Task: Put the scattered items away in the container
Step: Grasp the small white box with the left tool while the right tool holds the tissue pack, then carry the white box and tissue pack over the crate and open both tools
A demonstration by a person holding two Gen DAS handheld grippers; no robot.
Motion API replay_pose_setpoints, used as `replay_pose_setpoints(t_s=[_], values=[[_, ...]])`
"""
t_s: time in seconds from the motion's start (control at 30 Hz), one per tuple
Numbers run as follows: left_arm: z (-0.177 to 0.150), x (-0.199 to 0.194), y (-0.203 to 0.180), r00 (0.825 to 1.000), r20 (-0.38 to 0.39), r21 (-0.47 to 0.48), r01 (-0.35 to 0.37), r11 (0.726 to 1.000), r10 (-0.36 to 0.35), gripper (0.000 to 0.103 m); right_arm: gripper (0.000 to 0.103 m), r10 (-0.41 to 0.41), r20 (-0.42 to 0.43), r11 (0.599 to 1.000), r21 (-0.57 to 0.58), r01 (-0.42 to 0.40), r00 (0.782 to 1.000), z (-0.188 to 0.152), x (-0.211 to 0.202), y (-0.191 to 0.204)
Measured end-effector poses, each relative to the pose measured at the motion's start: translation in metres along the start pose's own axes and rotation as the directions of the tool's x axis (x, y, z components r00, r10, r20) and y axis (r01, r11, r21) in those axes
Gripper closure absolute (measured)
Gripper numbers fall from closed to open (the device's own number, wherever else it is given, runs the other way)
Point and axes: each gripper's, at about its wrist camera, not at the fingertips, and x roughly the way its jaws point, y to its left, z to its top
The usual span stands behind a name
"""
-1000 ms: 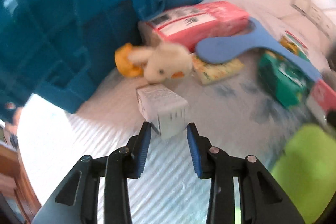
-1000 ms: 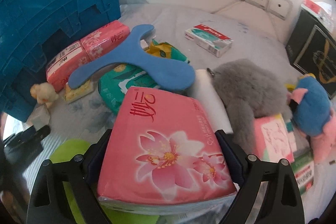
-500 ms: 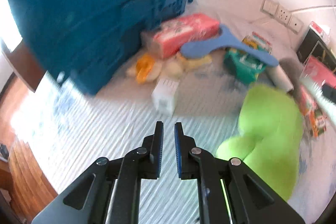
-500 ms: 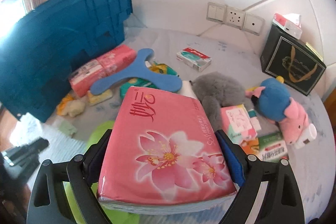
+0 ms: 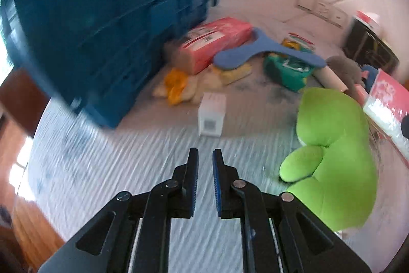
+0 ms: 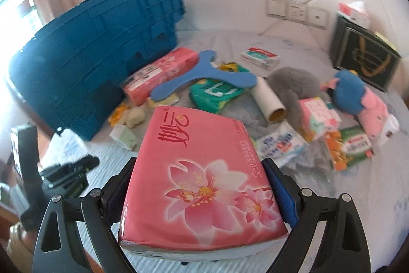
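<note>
Your right gripper (image 6: 199, 196) is clamped across a pink tissue pack (image 6: 202, 181), one pad on each long side, the pack carried clear of the bed. Your left gripper (image 5: 205, 172) has its jaws drawn in to a narrow slit with nothing between them; the small white box (image 5: 211, 114) stands just ahead of it on the striped sheet (image 5: 107, 170), untouched by the pads.

Risks, as judged from here:
- The pack is soft and wrapped in slick film. The pads bite only its edges, so a quick swing or a tilt toward the crate could let it slide out forward.
- The blue crate (image 6: 97, 63) has tall walls. If you come in low, the pack's front edge may catch the rim and twist in the grip.
- Both grippers sit close at the bed's near corner; the left one lies across the right's likely path to the crate, so they could knock together.
- The left jaws must part before they can take the box, or they will only push it over.

Containers: the blue crate stands at the far left of the bed, and a second pink pack (image 6: 161, 74) lies against its base. Its interior is hidden in both views, so I cannot tell what it holds. The black gift bag (image 6: 363, 60) by the wall has something pink and white at its mouth, too blurred to name.
</note>
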Motion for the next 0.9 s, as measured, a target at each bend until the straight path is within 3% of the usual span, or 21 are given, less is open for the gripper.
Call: replay_pose_setpoints(t_s=[0.03,0.07,0.1,0.13,0.17,0.27,0.4,0.47,0.5,0.53,0.57,0.6,0.73,0.9], values=[[0.003,0.008,0.001,1.000,-0.008,0.021,0.017,1.000,-0.016,0.059,0.010,-0.021,0.001,0.999,0.024,0.021,1.000,-0.003,-0.001,-0.003],[0.005,0.015,0.002,0.999,-0.012,0.037,0.031,0.999,-0.031,0.045,0.010,-0.048,0.003,0.997,0.059,0.048,0.999,-0.008,-0.002,-0.006],[0.006,0.021,0.003,0.999,-0.014,0.053,0.045,0.998,-0.044,0.018,0.010,-0.076,0.003,0.993,0.096,0.075,0.997,-0.013,-0.003,-0.008],[0.007,0.026,0.004,0.998,-0.009,0.073,0.063,0.995,-0.062,0.003,0.010,-0.098,0.001,0.987,0.125,0.097,0.995,-0.018,-0.004,-0.009],[0.008,0.030,0.005,0.997,0.002,0.097,0.083,0.992,-0.083,0.002,0.010,-0.126,-0.004,0.980,0.157,0.125,0.992,-0.025,-0.004,-0.010],[0.011,0.041,0.002,0.994,0.028,0.157,0.101,0.982,-0.107,0.002,0.010,-0.211,-0.029,0.944,0.254,0.211,0.977,-0.050,-0.006,-0.011],[0.013,0.064,-0.010,0.995,0.080,0.257,0.038,0.966,-0.061,0.002,0.010,-0.291,-0.036,0.887,0.365,0.284,0.956,-0.079,-0.009,-0.013],[0.016,0.075,-0.013,0.993,0.099,0.262,0.029,0.964,-0.057,0.003,0.010,-0.333,-0.044,0.862,0.390,0.323,0.942,-0.089,-0.011,-0.013],[0.018,0.079,-0.013,0.993,0.102,0.257,0.038,0.966,-0.066,0.010,0.010,-0.345,-0.048,0.856,0.393,0.335,0.937,-0.091,-0.012,-0.012],[0.020,0.085,-0.014,0.993,0.087,0.254,0.056,0.966,-0.080,0.033,0.010,-0.355,-0.049,0.853,0.392,0.345,0.934,-0.093,-0.012,-0.011],[0.024,0.096,-0.017,0.993,0.032,0.262,0.105,0.959,-0.117,0.049,0.010,-0.363,-0.049,0.851,0.389,0.352,0.931,-0.093,-0.012,-0.008],[0.025,0.103,-0.019,0.991,-0.005,0.267,0.132,0.955,-0.135,0.074,0.010,-0.372,-0.044,0.851,0.384,0.359,0.927,-0.092,-0.013,-0.005],[0.024,0.087,-0.022,0.988,0.014,0.295,0.141,0.945,-0.152,0.074,0.010,-0.369,-0.003,0.864,0.368,0.345,0.929,-0.079,-0.017,0.011],[0.031,0.018,-0.025,0.975,0.055,0.304,0.187,0.934,-0.214,0.074,0.010,-0.309,0.070,0.912,0.305,0.275,0.948,-0.050,-0.026,0.037]])
